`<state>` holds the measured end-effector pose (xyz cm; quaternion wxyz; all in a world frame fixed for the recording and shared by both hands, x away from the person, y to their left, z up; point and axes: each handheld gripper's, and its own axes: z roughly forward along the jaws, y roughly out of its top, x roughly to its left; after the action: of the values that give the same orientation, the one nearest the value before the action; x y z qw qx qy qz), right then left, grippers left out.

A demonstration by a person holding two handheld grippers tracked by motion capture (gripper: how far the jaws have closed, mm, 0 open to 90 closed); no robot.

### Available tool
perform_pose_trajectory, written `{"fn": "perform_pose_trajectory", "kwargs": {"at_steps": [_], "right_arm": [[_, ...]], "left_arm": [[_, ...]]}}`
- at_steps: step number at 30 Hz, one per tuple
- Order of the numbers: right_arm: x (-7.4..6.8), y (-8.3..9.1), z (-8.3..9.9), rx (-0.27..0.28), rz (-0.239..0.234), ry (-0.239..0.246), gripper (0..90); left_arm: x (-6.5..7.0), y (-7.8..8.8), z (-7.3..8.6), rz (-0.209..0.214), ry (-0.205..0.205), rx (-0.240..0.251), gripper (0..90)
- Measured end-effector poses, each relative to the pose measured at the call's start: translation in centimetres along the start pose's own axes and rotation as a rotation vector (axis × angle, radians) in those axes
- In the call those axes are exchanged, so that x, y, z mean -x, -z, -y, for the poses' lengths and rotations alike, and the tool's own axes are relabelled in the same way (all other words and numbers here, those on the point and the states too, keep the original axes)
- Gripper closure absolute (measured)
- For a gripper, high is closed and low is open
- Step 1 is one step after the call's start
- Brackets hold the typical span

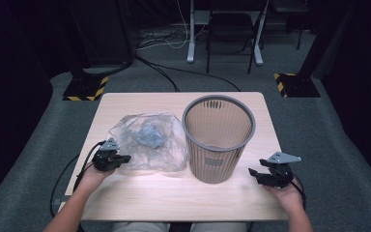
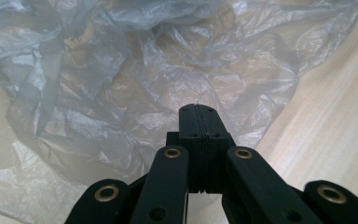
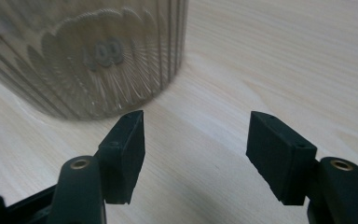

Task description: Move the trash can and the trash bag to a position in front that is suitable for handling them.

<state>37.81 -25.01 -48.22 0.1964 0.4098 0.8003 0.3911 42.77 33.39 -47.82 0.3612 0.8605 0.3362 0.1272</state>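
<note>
- Gripping the plastic bag's [image 1: 150,141] edge, our left gripper [image 1: 118,158] has its fingers pressed together on film.
- Next—carry it to the basket [image 1: 218,137]; right gripper's [image 1: 257,175] fingers spread, idle.

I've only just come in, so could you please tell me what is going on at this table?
A person holds a gripper in each hand at a wooden table. The left gripper, jaws shut, sits at the edge of a crumpled clear plastic bag; whether it pinches the film is unclear. The right gripper, jaws open and empty, waits beside an upright grey wastebasket.
</note>
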Motion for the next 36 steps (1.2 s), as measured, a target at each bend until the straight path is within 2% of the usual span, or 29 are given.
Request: {"fn": "perform_pose_trajectory", "kwargs": {"at_steps": [6,15,23,26,30,36], "right_arm": [[-0.8,1.0,-2.2,0.053,0.006,0.035,36.7],[-1.8,3.4,-5.5,0.146,-0.020,0.022,38.1],[-2.0,6.5,-8.3,0.190,-0.060,-0.013,37.6],[-1.9,7.5,-9.3,0.206,-0.083,-0.011,37.0],[-1.8,8.7,-10.5,0.210,-0.064,0.014,36.9],[-1.5,10.7,-12.1,0.254,-0.054,-0.010,35.9]], "left_arm": [[0.9,1.2,0.8,0.023,-0.024,0.003,88.9],[2.4,3.1,2.3,0.045,-0.032,0.027,88.9],[3.6,4.0,3.1,0.063,-0.037,0.037,88.8],[4.1,4.3,3.3,0.067,-0.043,0.042,88.8],[4.6,4.9,3.5,0.071,-0.045,0.060,88.5],[4.7,5.2,4.0,0.085,-0.020,0.077,78.5]]}}
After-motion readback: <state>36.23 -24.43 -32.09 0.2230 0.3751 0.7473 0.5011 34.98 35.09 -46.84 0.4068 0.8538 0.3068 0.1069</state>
